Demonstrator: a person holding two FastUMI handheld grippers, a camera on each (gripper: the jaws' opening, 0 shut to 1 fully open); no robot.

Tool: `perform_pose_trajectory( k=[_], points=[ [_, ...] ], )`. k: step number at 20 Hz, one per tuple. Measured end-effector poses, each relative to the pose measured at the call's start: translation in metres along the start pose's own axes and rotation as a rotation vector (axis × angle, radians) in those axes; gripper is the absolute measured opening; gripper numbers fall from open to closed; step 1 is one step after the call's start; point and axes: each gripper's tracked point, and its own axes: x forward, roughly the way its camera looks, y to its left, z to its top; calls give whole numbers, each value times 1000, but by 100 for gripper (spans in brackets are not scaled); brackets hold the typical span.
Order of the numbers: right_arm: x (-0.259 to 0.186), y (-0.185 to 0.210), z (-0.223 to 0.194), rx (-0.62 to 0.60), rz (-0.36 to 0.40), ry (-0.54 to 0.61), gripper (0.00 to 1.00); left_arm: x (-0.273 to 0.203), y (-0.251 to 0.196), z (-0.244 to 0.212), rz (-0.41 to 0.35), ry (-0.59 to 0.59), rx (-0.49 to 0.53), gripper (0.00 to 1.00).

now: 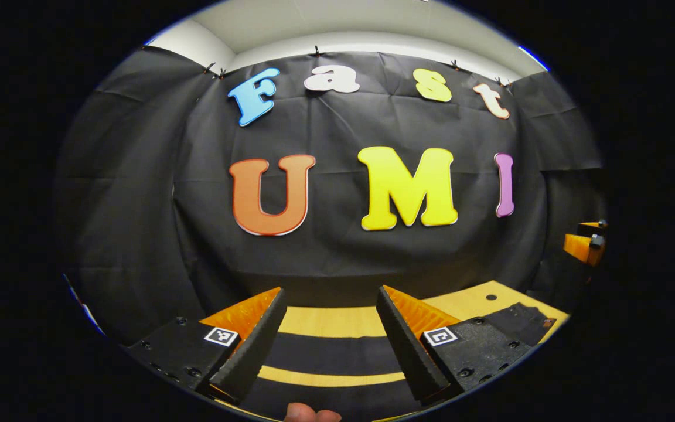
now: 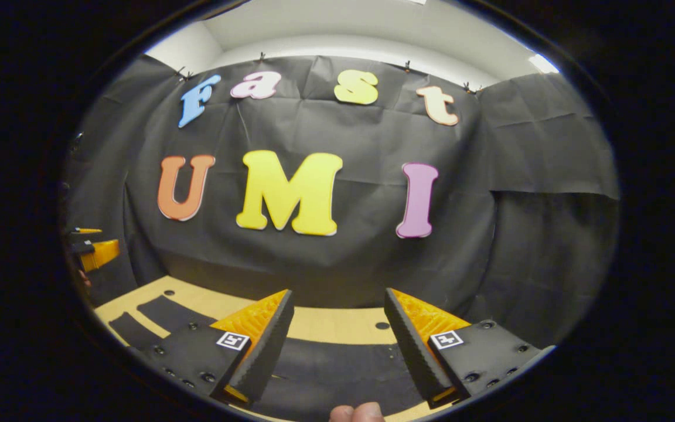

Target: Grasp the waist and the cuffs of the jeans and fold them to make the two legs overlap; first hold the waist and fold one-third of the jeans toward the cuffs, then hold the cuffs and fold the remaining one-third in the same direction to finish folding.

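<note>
**Jeans flat on table, both grippers apart above them**

- Left gripper: jaws wide, nothing between them. A fingertip shows at the 6 o'clock edge of the left gripper view.
- Right gripper: jaws wide, nothing held. In the left gripper view it shows as a small part at 3 o'clock.
- Jeans: dark, spread on the wooden table. In the left gripper view two dark bands lie below and between the fingers, table wood showing between them — a further dark piece with a small patch lies at 4 o'clock. In the right gripper view one broad dark expanse lies between the fingers, and two narrow dark strips lie at 8 o'clock.
- Table: small dark holes in its surface, seen in both views.
- Containers: I cannot tell of any.
</note>
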Motion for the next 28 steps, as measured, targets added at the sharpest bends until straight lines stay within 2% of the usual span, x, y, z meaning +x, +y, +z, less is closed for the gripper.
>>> perform_pose_trajectory(
  k=[4, 7, 9, 12, 16, 17, 18, 19, 20, 23, 24, 28],
  points=[
    [-8, -44, -53, 58, -60, 148, 94, -26, 47, -76, 59, 188, -70, 99],
    [-18, -68, -91, 82, -97, 237, 96, -48, 73, -137, 118, 356, -201, 99],
    [-24, -77, -117, 108, -106, 309, 96, -56, 81, -166, 143, 442, -323, 99],
    [-33, -80, -146, 178, -105, 407, 94, -62, 84, -202, 178, 569, -605, 98],
    [-41, -83, -163, 267, -143, 476, 96, -86, 98, -244, 331, 681, -1098, 99],
    [-42, -83, -165, 281, -152, 484, 94, -87, 102, -255, 367, 691, -1195, 100],
    [-44, -82, -168, 295, -156, 494, 96, -87, 104, -262, 391, 698, -1266, 99],
    [-44, -82, -170, 305, -163, 505, 94, -87, 105, -266, 409, 703, -1311, 99],
    [-45, -83, -176, 309, -168, 516, 96, -80, 114, -269, 417, 702, -1335, 99],
    [-48, -87, -194, 335, -160, 564, 94, -78, 120, -284, 449, 729, -1340, 100],
    [-45, -88, -202, 355, -151, 585, 96, -73, 120, -282, 452, 716, -1351, 99],
    [-31, -95, -237, 482, -128, 668, 94, -61, 121, -279, 436, 694, -1350, 98]
  ],
)
